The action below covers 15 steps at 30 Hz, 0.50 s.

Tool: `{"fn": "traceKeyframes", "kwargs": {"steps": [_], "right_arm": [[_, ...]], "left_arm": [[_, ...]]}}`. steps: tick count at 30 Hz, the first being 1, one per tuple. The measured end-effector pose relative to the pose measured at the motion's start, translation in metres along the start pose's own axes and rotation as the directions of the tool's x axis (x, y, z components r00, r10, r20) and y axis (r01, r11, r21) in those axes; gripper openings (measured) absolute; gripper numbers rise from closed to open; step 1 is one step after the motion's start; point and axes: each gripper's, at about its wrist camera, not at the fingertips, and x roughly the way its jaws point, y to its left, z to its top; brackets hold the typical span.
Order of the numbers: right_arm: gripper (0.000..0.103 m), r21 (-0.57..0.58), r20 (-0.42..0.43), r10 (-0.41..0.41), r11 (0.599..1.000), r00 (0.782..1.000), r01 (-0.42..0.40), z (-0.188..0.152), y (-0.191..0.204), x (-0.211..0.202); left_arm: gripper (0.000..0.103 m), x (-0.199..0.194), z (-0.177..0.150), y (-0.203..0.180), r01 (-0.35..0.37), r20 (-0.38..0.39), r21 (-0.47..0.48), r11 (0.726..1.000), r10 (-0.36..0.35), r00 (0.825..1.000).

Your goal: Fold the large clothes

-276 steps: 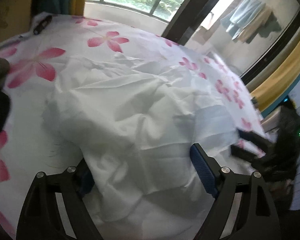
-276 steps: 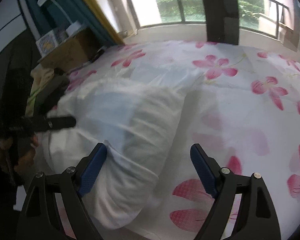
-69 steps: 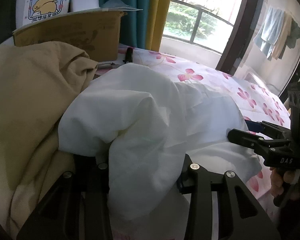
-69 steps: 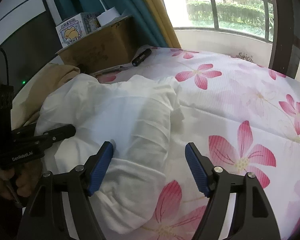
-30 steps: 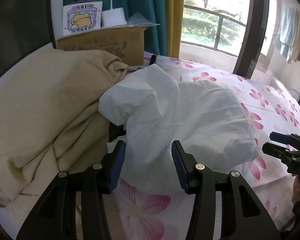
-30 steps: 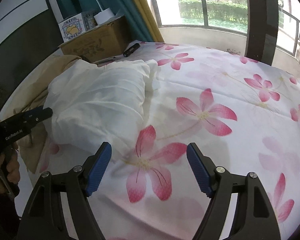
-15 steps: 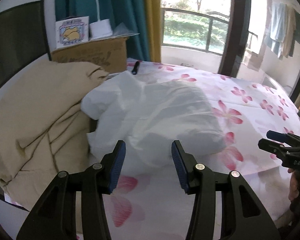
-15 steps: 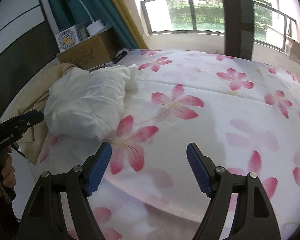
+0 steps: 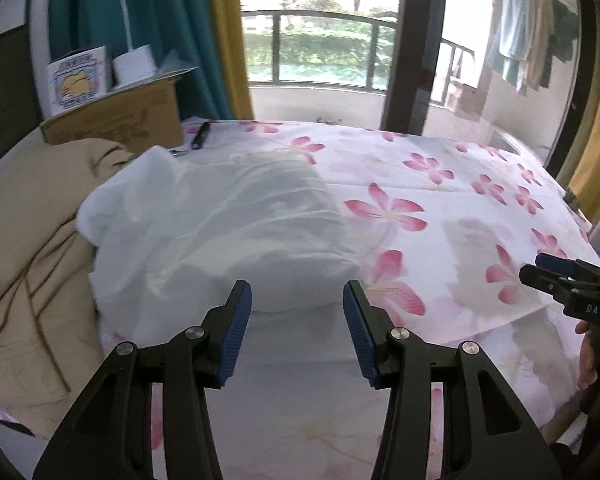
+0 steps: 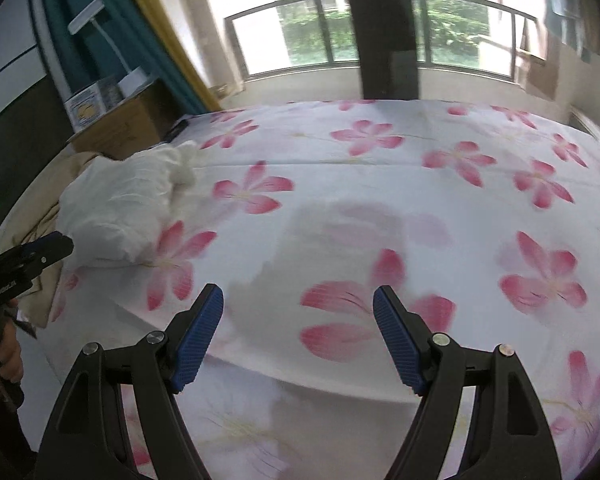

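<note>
Left wrist view: your left gripper (image 9: 297,300) has jaws apart, nothing between, w/ white garment (image 9: 228,228) just ahead.
Garment: bundled on floral bedsheet (image 9: 440,216), touching beige cloth (image 9: 32,240).
Right gripper (image 10: 298,322): jaws wide, empty, above sheet; garment well off to its left.
Box: cardboard box (image 9: 116,120) closed, contents hidden; carton (image 9: 78,80) and lamp base (image 9: 134,65) on top.
Writing: "DAS" on right gripper body; carton print unreadable.

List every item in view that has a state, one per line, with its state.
left gripper: open, empty, off the bed
right gripper: open, empty
white garment: folded into a bundle, lying on the bed
beige garment: rumpled heap beside the white one
floral sheet: spread flat
cardboard box: flap open
</note>
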Motion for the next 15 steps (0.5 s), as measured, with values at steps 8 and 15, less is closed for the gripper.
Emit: {"fn": "traceKeyframes", "kwargs": {"steps": [8, 15], "right_arm": [[0.077, 0.046, 0.026, -0.066, 0.997, 0.998, 0.064, -0.008, -0.028, -0.022], [0.077, 0.068, 0.058, -0.113, 0.992, 0.992, 0.109, -0.007, -0.044, -0.043]], "left_arm": [[0.05, 0.0, 0.005, -0.026, 0.027, 0.003, 0.045, 0.999, -0.028, 1.0], [0.05, -0.006, 0.012, -0.041, 0.041, 0.028, 0.073, 0.996, -0.043, 0.999]]}}
